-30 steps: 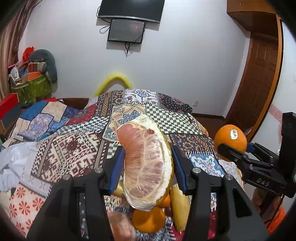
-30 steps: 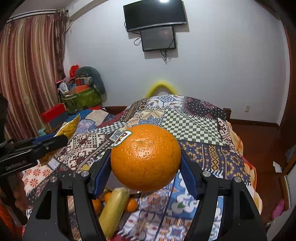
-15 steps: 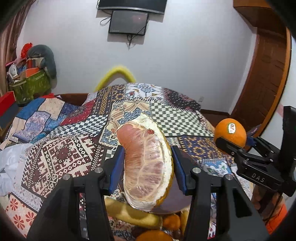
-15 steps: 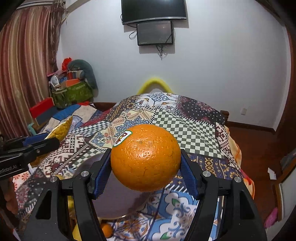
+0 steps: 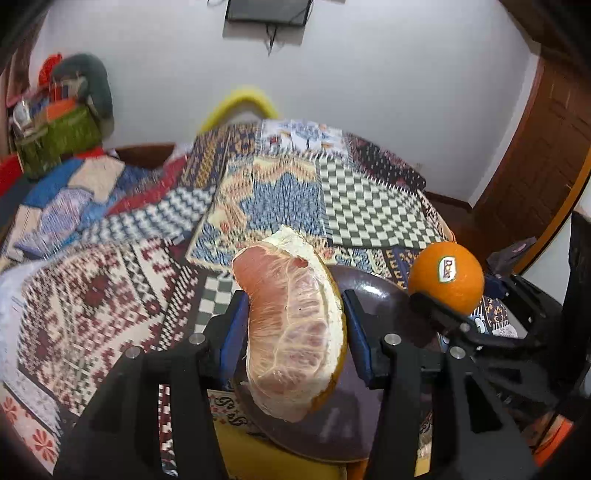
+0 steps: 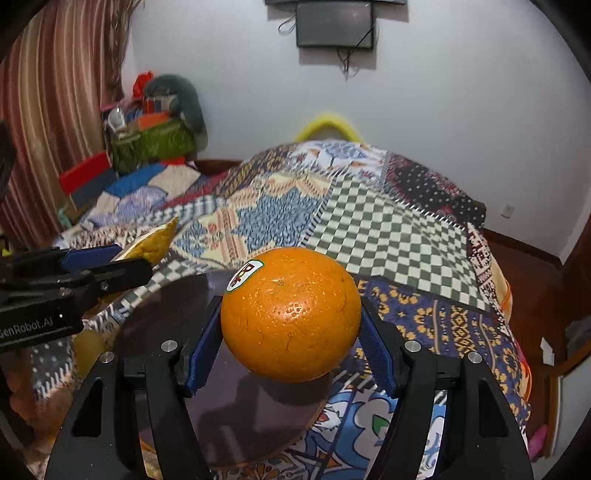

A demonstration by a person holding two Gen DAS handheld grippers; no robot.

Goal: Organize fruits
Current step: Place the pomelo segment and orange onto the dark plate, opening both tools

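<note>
Both sets of jaws are clamped on fruit right now: the left gripper [image 5: 293,317] has its blue pads squeezed against a big peeled pomelo wedge [image 5: 291,328], pinkish flesh facing the camera with white pith and a strip of yellow rind on the right edge, sitting dead centre of the left wrist view. Over in the right wrist view, the right gripper [image 6: 290,328] is pinching an orange [image 6: 290,314] from both sides, and you can see a little oval sticker [image 6: 245,275] on its upper left. Same orange shows up at the right edge of the left view too, sticker facing the lens. Below both fruits there's a dark brownish round plate [image 6: 166,314], kinda glossy, lying on a patchwork quilt [image 6: 388,229] full of checks, florals and zigzags; in the left view the plate peeks out under and to the right of the wedge. Neither fruit looks like it's touching the plate, both hang above it. Something yellow [image 5: 258,458] pokes out at the bottom centre of the left view, under the plate's near rim, too cut off to say what it is. The left gripper comes in from the left edge of the right view, with the yellow rind tip sticking out past it. Background is a white wall with a screen [image 6: 334,24] mounted up top and a striped curtain [image 6: 48,110] at upper left.
</note>
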